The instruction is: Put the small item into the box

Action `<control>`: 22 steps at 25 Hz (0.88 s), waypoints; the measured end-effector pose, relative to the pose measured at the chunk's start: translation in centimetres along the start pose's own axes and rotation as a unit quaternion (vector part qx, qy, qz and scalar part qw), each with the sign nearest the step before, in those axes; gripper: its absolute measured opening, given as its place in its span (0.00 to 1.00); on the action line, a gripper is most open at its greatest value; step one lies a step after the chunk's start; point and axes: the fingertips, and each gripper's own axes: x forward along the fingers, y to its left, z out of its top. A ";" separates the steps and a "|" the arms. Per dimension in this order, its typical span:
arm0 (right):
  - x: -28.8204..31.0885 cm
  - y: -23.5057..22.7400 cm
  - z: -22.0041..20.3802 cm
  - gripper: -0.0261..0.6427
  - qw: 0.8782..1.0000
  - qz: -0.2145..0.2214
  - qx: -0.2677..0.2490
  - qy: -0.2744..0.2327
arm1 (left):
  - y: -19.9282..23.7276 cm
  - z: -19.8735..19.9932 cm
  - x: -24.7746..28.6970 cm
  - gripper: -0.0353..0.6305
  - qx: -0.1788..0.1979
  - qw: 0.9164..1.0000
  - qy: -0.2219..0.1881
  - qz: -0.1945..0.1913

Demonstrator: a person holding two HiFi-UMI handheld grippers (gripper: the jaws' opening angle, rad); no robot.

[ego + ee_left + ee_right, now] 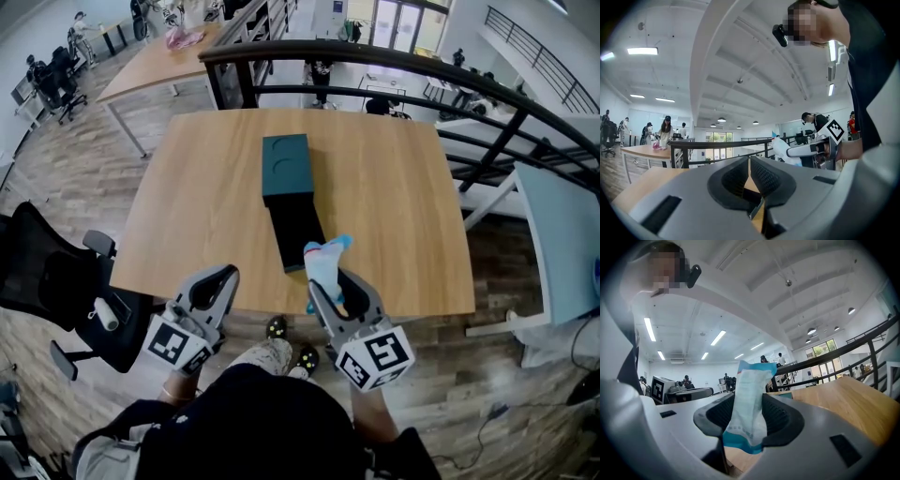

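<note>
A small white-and-blue packet (325,263) stands upright in my right gripper (330,281), which is shut on it just above the table's near edge. In the right gripper view the packet (749,408) fills the gap between the jaws. A long dark teal box (285,165) lies mid-table, its black part (296,234) reaching toward me; the packet is at that part's near right corner. My left gripper (217,278) is shut and empty, left of the box's near end. In the left gripper view its pads (759,174) nearly touch.
The wooden table (394,187) ends just in front of both grippers. A black office chair (56,281) stands at the left. A dark railing (394,66) runs behind the table, a white desk (562,244) is at the right, and another table (159,56) at the back left.
</note>
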 end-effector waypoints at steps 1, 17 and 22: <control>0.4 -0.2 0.2 0.32 1.000 -0.001 -0.002 -0.001 | 0.4 0.0 0.5 0.09 0.001 1.000 0.000 -0.002; 7.2 -6.1 1.4 0.32 0.998 -0.050 -0.012 0.024 | 6.8 0.3 9.4 0.09 -0.006 0.999 -0.009 -0.052; 9.8 -7.6 0.8 0.32 0.998 -0.055 -0.008 0.041 | 9.0 -0.4 11.2 0.09 -0.009 0.998 -0.003 -0.057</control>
